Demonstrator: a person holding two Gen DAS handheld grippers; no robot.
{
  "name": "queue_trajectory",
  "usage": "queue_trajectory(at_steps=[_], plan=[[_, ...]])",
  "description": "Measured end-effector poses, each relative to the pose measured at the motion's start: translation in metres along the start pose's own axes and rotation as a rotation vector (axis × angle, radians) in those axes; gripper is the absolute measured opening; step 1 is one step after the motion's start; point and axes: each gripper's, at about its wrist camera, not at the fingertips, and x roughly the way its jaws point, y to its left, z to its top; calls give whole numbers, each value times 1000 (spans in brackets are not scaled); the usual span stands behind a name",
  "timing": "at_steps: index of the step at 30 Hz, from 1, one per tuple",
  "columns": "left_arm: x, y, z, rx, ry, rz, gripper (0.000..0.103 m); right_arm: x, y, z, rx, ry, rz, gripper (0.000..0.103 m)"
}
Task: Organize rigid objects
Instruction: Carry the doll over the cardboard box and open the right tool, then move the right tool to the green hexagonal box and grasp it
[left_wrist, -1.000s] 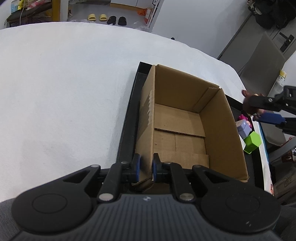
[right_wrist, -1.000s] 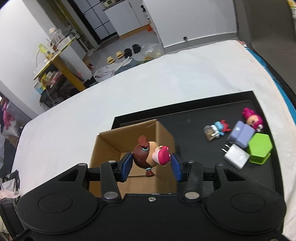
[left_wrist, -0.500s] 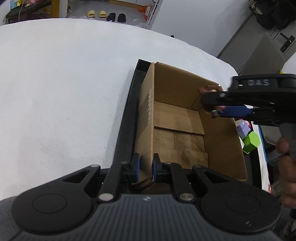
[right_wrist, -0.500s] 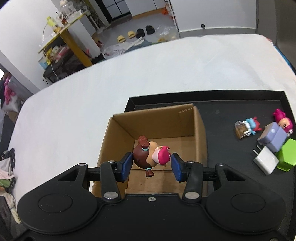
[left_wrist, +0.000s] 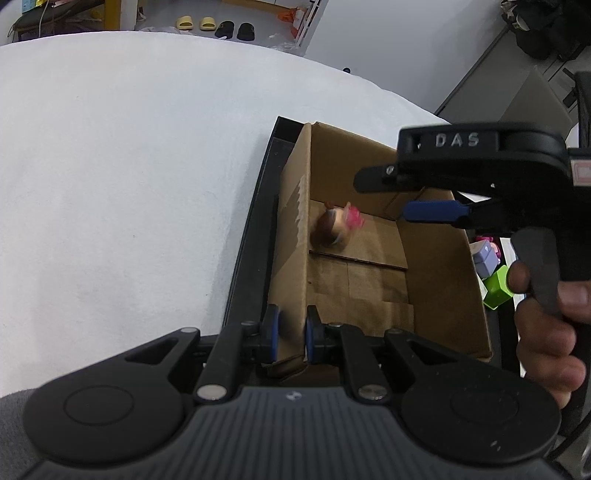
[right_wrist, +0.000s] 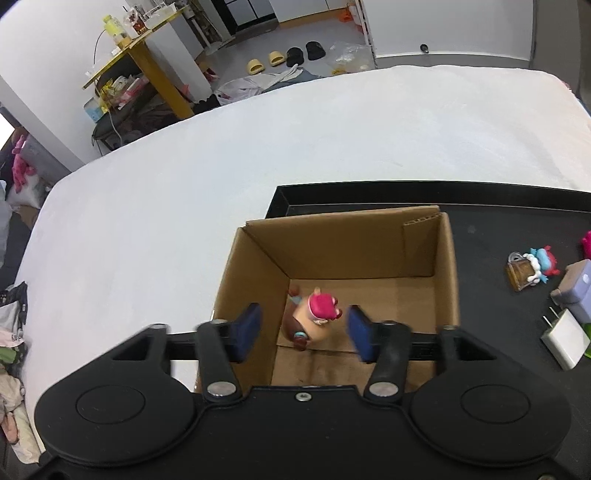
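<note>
A white table (right_wrist: 258, 147) fills the frame's upper half; below centre, a cardboard box (right_wrist: 448, 280) stands on a black tray (right_wrist: 480, 229). The left gripper (left_wrist: 288, 334) pinches the box's near wall. The right gripper (right_wrist: 303, 328) is opening, its pads clear of the figurine (right_wrist: 314, 317) dropping inside. Next, likely, fetch the toys at right.

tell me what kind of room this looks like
Probably a lived-in home or small studio used for recording, not a factory: slippers on the floor, a cluttered yellow table, and a white-covered table holding a cardboard box and small toys.
</note>
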Motion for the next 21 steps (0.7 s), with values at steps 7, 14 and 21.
queue_trajectory(at_steps=[7, 14, 21], plan=[[0, -2, 3, -1, 5, 10, 13, -28, -10, 2, 10, -2, 20, 64], [1, -5, 3, 4, 7, 22, 13, -53, -18, 3, -6, 5, 20, 65], [3, -12, 4, 23, 12, 48, 12, -82, -39, 1, -3, -5, 13, 67]])
